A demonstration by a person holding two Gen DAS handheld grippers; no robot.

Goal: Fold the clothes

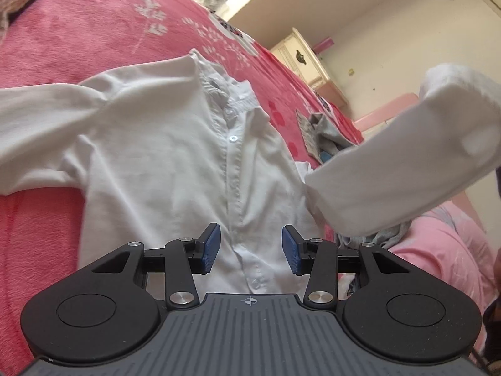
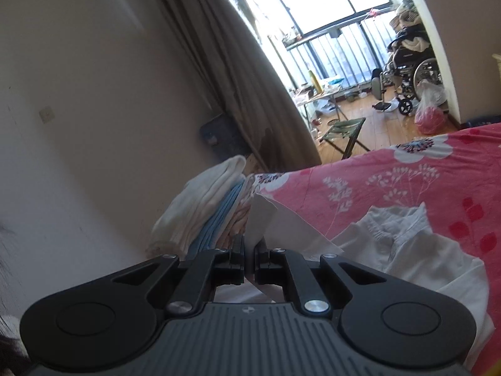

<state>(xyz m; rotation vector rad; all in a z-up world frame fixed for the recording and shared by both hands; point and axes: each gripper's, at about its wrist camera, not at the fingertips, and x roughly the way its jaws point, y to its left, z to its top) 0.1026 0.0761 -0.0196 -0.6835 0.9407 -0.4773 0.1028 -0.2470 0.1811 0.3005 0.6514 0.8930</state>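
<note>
A white shirt [image 1: 162, 163] lay buttoned, front up, across the middle of the frame on the pink bed [image 1: 78, 31]. The left gripper [image 1: 250, 250] hung over its placket, jaws released. The right gripper [image 2: 249, 260] had its jaws clenched on the shirt's sleeve [image 2: 266, 216], lifted at centre frame.

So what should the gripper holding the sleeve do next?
Probably carry the sleeve across the shirt front and lay it there. The right gripper is shut on it, lifted off the bed, while the left gripper hovers open over the buttons.

Pink floral bed [image 1: 78, 31] under white shirt [image 1: 162, 163], grey garment [image 1: 325, 131].
</note>
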